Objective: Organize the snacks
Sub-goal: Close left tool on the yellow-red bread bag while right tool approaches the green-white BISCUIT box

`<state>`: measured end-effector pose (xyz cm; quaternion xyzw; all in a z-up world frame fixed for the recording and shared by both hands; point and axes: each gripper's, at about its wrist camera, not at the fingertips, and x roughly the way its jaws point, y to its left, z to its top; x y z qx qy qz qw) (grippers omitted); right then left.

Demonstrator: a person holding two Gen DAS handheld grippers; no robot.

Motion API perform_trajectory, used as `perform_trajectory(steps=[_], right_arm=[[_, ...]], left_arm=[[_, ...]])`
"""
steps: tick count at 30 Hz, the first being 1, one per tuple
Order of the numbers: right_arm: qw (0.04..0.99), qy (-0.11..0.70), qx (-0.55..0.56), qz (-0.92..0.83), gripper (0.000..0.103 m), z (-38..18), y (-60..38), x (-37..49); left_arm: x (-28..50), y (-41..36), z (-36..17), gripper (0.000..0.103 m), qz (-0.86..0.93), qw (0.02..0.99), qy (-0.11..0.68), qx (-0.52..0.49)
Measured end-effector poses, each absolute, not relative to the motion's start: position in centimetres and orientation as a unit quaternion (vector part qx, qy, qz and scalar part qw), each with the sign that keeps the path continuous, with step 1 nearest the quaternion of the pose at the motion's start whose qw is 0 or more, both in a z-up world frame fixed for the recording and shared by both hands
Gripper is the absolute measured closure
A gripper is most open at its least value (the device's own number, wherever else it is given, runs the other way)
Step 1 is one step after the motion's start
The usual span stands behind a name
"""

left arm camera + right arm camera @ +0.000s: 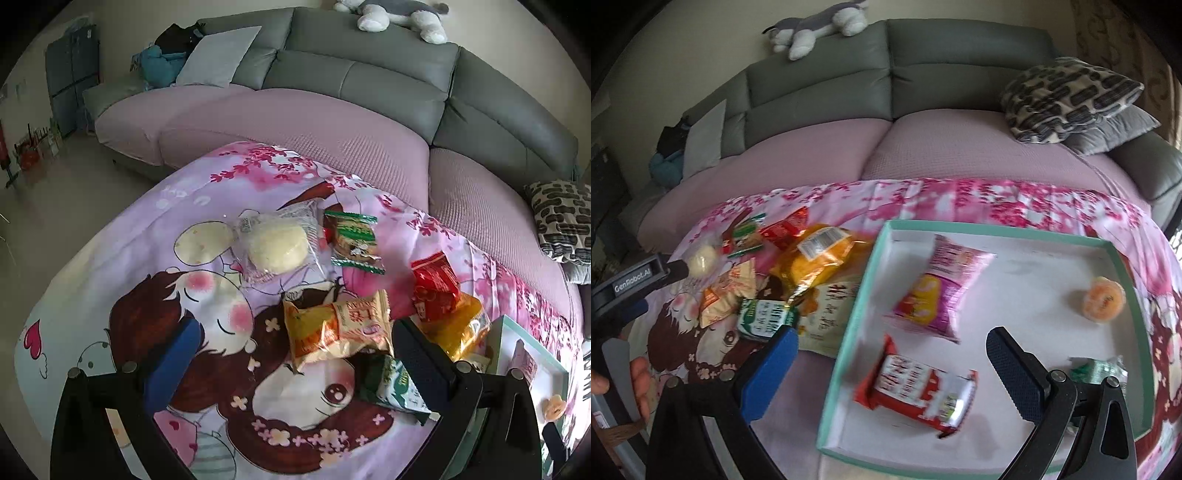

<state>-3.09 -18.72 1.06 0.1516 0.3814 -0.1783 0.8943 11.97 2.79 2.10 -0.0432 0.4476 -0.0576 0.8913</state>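
Observation:
Snacks lie on a cartoon-print cloth (155, 236). In the left wrist view my left gripper (295, 347) is open and empty, its jaws either side of a yellow-and-cream packet (336, 325). Near it lie a clear-wrapped pale bun (277, 247), a green-edged packet (352, 238), a red packet (434, 284), an orange bag (458, 325) and a green-white packet (397, 384). In the right wrist view my right gripper (890, 354) is open and empty above a teal-rimmed white tray (849, 314). The tray holds a red-white packet (919, 391), a pink packet (938, 288), an orange jelly cup (1104, 299) and a green wrapped item (1100, 369).
A grey sofa with a pink seat cover (332, 122) runs behind the table. A patterned cushion (1067, 99) lies at its right end, a plush dog (816, 26) on its back. The left gripper's body (631, 280) and a hand show at the left of the right wrist view.

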Motion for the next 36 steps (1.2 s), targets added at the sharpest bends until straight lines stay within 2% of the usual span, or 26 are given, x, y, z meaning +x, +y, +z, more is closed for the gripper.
perform_trajectory(steps=[15,36], right_arm=[[0.897,0.412,0.127,-0.102,0.000,-0.5,-12.8,4.3],[0.883,0.452,0.085,-0.094,0.005,-3.8,-9.7,8.9]], left_arm=[[15.6,4.6,-0.5,0.000,-0.074,0.855,0.508,-0.078],[17.4,-0.6,-4.2,0.000,-0.181,0.793,0.580,-0.046]])
